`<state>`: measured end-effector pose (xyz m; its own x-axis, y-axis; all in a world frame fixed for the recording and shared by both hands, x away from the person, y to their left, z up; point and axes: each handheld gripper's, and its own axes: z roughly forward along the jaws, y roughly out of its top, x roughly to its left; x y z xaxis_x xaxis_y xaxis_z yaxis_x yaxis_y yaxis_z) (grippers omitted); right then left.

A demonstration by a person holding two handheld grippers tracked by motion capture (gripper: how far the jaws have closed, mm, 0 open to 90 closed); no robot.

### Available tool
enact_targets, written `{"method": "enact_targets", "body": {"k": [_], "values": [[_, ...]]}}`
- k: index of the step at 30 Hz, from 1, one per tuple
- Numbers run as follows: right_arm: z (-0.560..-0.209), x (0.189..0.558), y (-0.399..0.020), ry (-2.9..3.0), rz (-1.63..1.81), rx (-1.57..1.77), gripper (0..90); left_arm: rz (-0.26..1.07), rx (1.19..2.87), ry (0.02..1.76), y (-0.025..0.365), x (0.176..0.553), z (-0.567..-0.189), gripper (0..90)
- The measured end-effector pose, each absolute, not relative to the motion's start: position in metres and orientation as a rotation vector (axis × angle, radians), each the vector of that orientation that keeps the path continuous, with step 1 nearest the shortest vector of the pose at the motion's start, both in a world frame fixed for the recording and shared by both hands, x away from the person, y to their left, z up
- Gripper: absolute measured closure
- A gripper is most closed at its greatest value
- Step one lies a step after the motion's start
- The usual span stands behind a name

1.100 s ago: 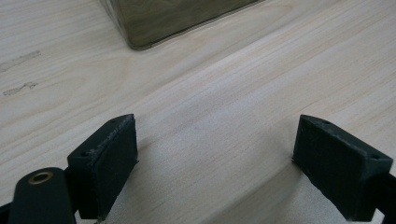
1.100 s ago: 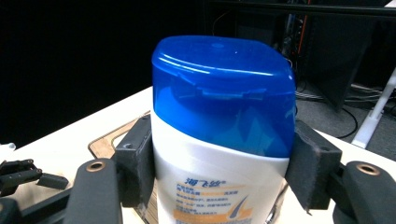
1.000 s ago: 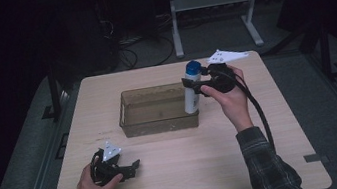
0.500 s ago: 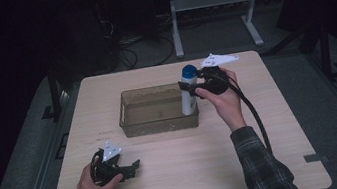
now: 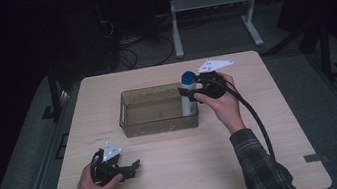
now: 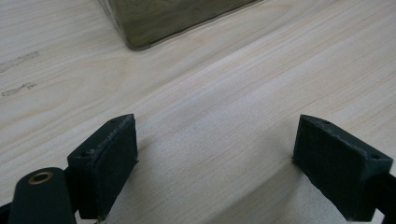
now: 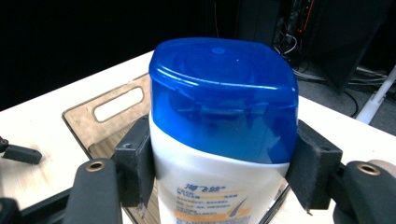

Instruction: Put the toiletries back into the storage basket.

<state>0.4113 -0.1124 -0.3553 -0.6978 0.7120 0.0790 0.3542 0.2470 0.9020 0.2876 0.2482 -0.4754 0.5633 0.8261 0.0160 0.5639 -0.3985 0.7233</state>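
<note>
I am holding a gripper in each hand at a pale wooden table. My right gripper is pinching a white bottle with a blue cap. In the right gripper view its two black pads are pressing on both sides of the bottle, just under the cap, so the jaws are standing wide apart but gripping it tight. The bottle is standing upright. From the high view it is sitting at the right end of a brown see-through bin, which is lying in the middle of the table. I cannot tell if the bottom of the bottle is touching the floor of the bin, but its lower part is showing behind the bin's see-through wall. My right hand is wrapping around the gripper from the right side, and a thick black cable is running back along my checked sleeve. A grey three-cornered plate is sticking out on top of that gripper. My left gripper is resting low near the front left part of the table, well apart from the bin. Its jaws are spread wide with nothing between them, just bare wood, as the left gripper view is showing. A corner of the bin is peeking in at the top of that view.
</note>
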Motion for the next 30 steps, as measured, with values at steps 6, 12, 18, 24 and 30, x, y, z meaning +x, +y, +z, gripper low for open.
{"method": "enact_targets", "body": {"k": [6,12,18,24,30], "values": [[-0.365,0.411,-0.112,2.199,1.42,0.998,34.0,0.493,2.114,1.11,0.248,0.287,-0.475,12.5],[-0.373,0.411,-0.108,2.245,1.358,0.994,33.9,0.492,2.111,1.113,0.248,0.287,-0.475,12.5],[-0.377,0.411,-0.105,2.268,1.321,0.987,33.9,0.491,2.11,1.113,0.248,0.287,-0.475,12.5],[-0.38,0.412,-0.102,2.293,1.292,0.979,33.8,0.491,2.11,1.112,0.248,0.287,-0.475,12.5],[-0.383,0.412,-0.101,2.308,1.285,0.976,33.7,0.49,2.109,1.112,0.248,0.287,-0.476,12.5]]}}
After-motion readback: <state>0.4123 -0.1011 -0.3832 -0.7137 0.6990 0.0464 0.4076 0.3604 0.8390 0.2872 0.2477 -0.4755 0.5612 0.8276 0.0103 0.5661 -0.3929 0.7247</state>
